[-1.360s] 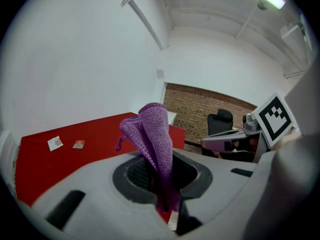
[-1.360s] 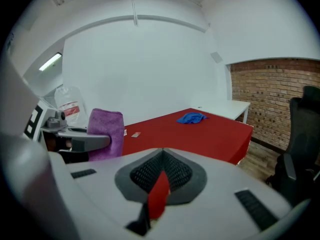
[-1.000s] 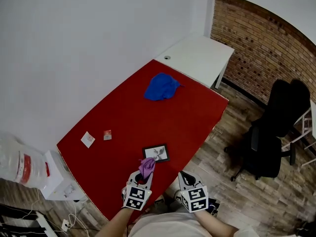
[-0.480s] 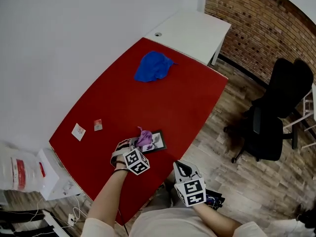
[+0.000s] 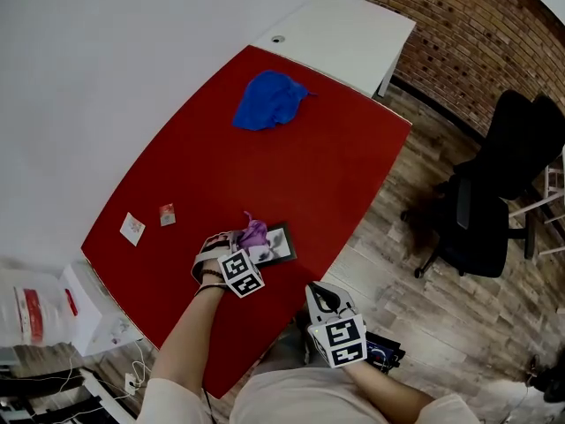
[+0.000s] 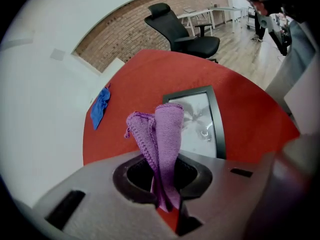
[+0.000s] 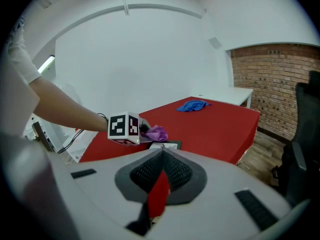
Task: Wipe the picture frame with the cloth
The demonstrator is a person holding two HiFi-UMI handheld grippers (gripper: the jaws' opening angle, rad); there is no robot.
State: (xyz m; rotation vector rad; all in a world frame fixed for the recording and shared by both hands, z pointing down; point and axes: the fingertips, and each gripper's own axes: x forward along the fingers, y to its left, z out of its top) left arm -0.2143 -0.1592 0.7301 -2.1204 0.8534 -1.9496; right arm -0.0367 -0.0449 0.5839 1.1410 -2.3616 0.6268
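— What has moved in the last second?

— The left tool (image 5: 238, 253). A second ago it sat close to the person's body at the near edge of the red surface (image 5: 265, 131). It has since swung out to the left, and its nose now points across the picture frame (image 5: 277, 243).

— Does it have the cloth?

— Yes. Its jaws are pinched tight on the purple cloth (image 6: 162, 134), which stands up out of them in a folded bunch. The free end hangs over the frame's left edge. I can't tell whether it is actually pressing on the glass.

— Where is the frame?

— It lies flat near the front edge of the surface, in much the same spot as before and just beyond the left tool.

— And the other side?

— The right tool (image 5: 323, 299) has barely shifted. It is held off the surface, over the floor by the person's body, with its jaws together on nothing.

— So what does this mean for the task?

— I'd say the reach is over and wiping is about to begin or has just begun. The frame is unbraced, so it may slide under the first stroke.
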